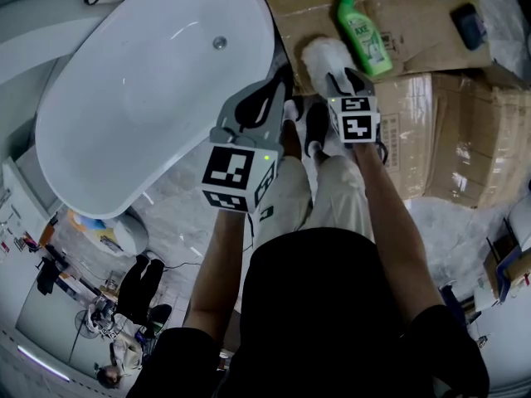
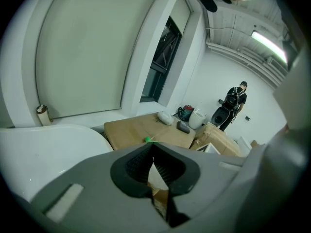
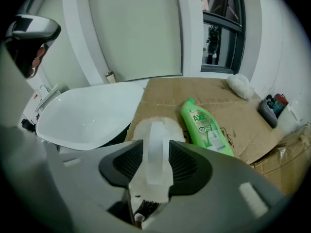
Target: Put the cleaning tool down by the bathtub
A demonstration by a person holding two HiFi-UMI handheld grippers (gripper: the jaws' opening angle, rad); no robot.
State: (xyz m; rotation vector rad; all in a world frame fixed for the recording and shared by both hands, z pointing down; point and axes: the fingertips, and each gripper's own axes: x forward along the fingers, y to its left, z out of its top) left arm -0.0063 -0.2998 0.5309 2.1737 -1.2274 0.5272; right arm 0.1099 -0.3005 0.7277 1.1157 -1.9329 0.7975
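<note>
Cleaning tool point(image 3: 156, 130), a white fluffy pad with a translucent plastic handle, lies on the flattened brown cardboard point(image 3: 170, 93). Its handle runs between my right gripper's point(image 3: 156, 149) dark ribbed fingers point(image 3: 187, 165), which stand apart, not clamping it. Just beyond and right of those fingers I see a green plastic detergent bottle point(image 3: 201, 125); to their left sits the white oval bathtub point(image 3: 92, 115). My left gripper's point(image 2: 153, 154) fingers are together at the tips, holding nothing.
</note>
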